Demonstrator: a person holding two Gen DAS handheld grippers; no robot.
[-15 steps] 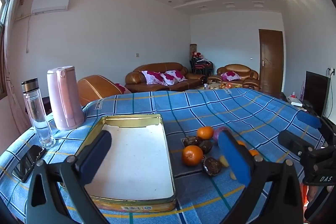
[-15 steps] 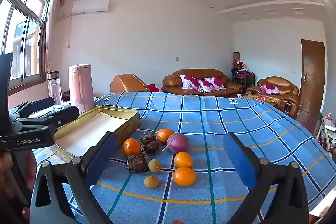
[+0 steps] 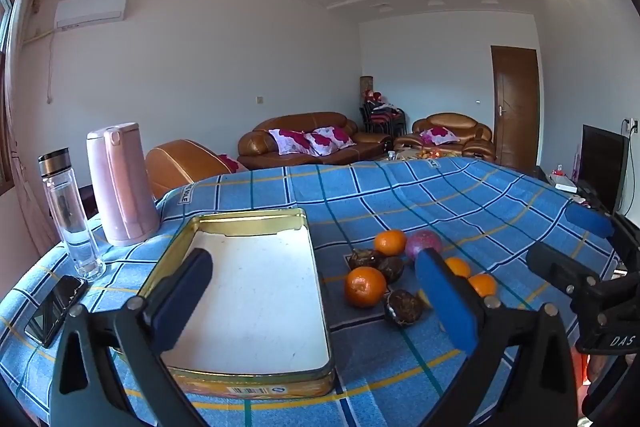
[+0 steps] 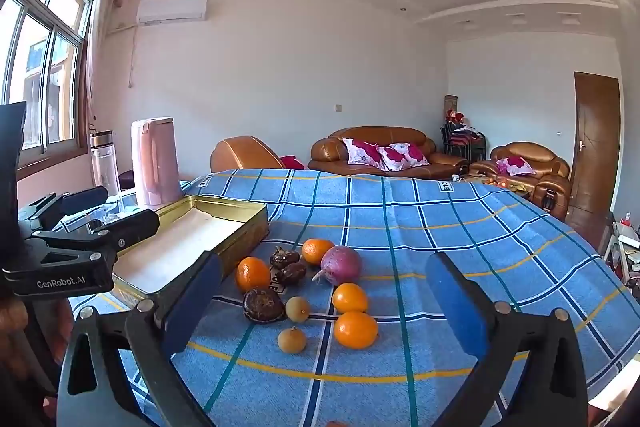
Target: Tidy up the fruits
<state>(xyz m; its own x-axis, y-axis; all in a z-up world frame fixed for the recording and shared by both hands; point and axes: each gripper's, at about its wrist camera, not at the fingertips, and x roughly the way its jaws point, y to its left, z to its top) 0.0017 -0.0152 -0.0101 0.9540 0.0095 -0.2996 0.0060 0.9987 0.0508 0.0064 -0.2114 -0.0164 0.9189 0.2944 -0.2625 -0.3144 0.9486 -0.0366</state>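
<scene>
Nothing is picked yet: both the left gripper (image 3: 316, 301) and right gripper (image 4: 326, 303) gape wide, empty, so next comes closing on a fruit (image 4: 252, 274) beside the tin tray (image 4: 256, 217)

blue checked tablecloth (image 4: 440, 227), orange tangerines (image 4: 355, 329), gold tin (image 3: 224, 223)

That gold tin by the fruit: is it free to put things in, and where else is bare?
Yes: the gold tin shows only its white floor. The blue cloth beyond and right of the fruit pile is bare too. It is crowded between tin and pile, and around the pink kettle, bottle and phone.
</scene>
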